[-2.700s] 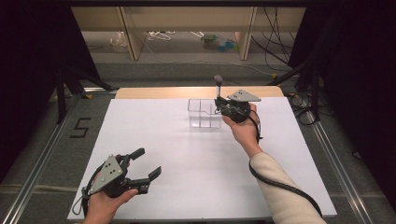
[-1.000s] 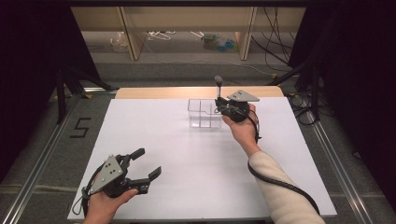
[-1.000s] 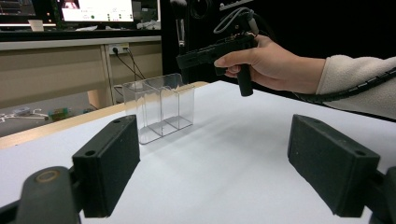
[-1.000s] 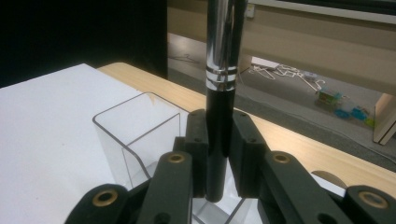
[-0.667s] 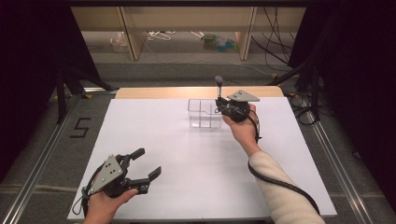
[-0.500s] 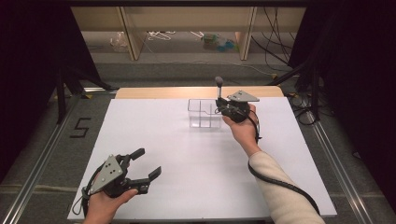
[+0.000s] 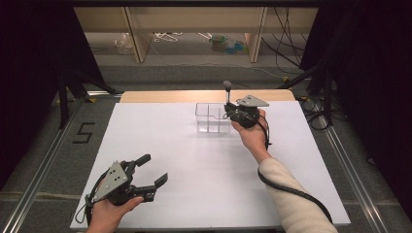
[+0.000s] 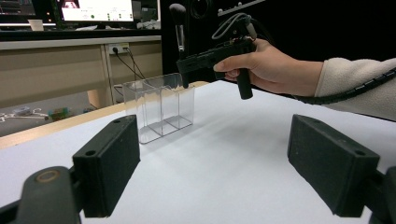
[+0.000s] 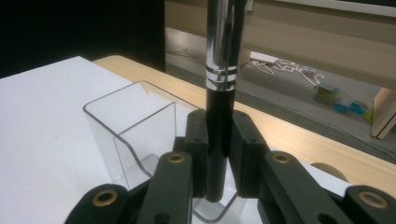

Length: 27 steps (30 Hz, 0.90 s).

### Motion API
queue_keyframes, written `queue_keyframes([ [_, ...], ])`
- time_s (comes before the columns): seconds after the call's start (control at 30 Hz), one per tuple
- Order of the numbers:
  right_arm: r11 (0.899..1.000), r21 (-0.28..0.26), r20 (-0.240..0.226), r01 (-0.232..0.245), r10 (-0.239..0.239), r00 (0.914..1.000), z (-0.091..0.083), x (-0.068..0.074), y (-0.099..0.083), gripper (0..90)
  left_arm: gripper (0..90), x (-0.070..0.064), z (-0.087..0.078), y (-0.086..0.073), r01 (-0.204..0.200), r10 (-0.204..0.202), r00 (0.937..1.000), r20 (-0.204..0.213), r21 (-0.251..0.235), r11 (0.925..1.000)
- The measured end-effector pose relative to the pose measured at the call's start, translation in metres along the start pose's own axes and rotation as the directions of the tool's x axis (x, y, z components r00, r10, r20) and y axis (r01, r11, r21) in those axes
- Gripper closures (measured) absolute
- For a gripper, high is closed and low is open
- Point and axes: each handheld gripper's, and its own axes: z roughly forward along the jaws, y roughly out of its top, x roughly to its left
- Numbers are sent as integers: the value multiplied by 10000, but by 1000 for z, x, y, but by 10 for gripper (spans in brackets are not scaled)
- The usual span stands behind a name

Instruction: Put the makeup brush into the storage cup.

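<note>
My right gripper (image 7: pixel 232 114) pinches the makeup brush (image 9: pixel 219 93) upright over the clear divided organizer (image 7: pixel 212 118), handle end at its rim. My left gripper (image 7: pixel 151 170) rests spread, well apart, on the white table (image 7: pixel 194 160); no obstruction between.

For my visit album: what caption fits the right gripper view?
Right tool clamps an upright makeup brush over a clear acrylic organizer.

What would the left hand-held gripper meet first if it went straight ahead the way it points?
Probably the clear acrylic organizer, which stands roughly ahead of the open left hand-held gripper across bare white table. Depth is hard to judge, so it might pass just beside it.
</note>
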Motion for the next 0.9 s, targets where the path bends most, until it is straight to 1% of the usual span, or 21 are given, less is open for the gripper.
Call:
queue_keyframes([
  [0.17, 10000, 17, -44, -10, 10, 10000, 1, 0, 0, 792, 168, 0, 0, 0, -15, 15, 10000, -2, 6, 10000],
  [0.2, 9999, 65, -98, -103, 103, 9999, 2, 0, 0, 792, 168, 0, 0, 0, -5, 5, 10000, -5, 4, 10000],
  [0.23, 10000, 2, -37, -20, 20, 10000, 2, 0, 0, 792, 168, 0, 0, 0, -15, 15, 10000, -5, 8, 10000],
  [0.27, 10000, 7, -72, -7, 7, 10000, 3, -1, 0, 792, 168, 0, 0, 0, -6, 6, 10000, -7, 6, 10000],
  [0.3, 10000, -16, -21, -10, 10, 10000, 4, -1, -1, 792, 168, 0, 0, 0, -15, 15, 10000, -10, 9, 10000],
  [0.33, 9999, 90, -71, -91, 92, 9999, 4, -1, -1, 792, 168, 0, 0, 0, -19, 19, 10000, -8, -1, 10000],
  [0.37, 10000, 50, -31, -78, 78, 10000, 5, -1, -1, 792, 168, 1, 0, 0, -25, 25, 10000, -13, 15, 10000],
  [0.4, 10000, 2, -88, -52, 52, 9999, 5, -1, -1, 792, 168, 1, 0, 0, -18, 18, 10000, -16, 22, 10000],
  [0.43, 9999, 18, -63, -112, 113, 9999, 6, -1, -1, 792, 169, 1, 0, 0, -23, 23, 10000, -16, 21, 10000],
  [0.47, 10000, -58, -16, -10, 10, 10000, 7, -2, -1, 792, 169, 1, 0, 0, -21, 21, 10000, -17, 19, 10000],
  [0.5, 10000, -16, 33, 0, 0, 10000, 7, -2, -1, 792, 169, 1, 0, 0, -26, 26, 10000, -16, 20, 10000],
  [0.6, 10000, 13, -50, -80, 80, 10000, 8, -1, -1, 792, 169, 1, 0, 0, -17, 17, 10000, -16, 22, 10000],
  [0.7, 10000, 41, 4, -25, 25, 10000, 9, -1, -1, 792, 169, 1, 0, 0, -32, 32, 10000, -13, 23, 10000],
  [0.9, 10000, 20, -16, -87, 87, 10000, 10, -1, -1, 792, 169, 1, 0, 0, -15, 15, 10000, -16, 18, 10000],
])
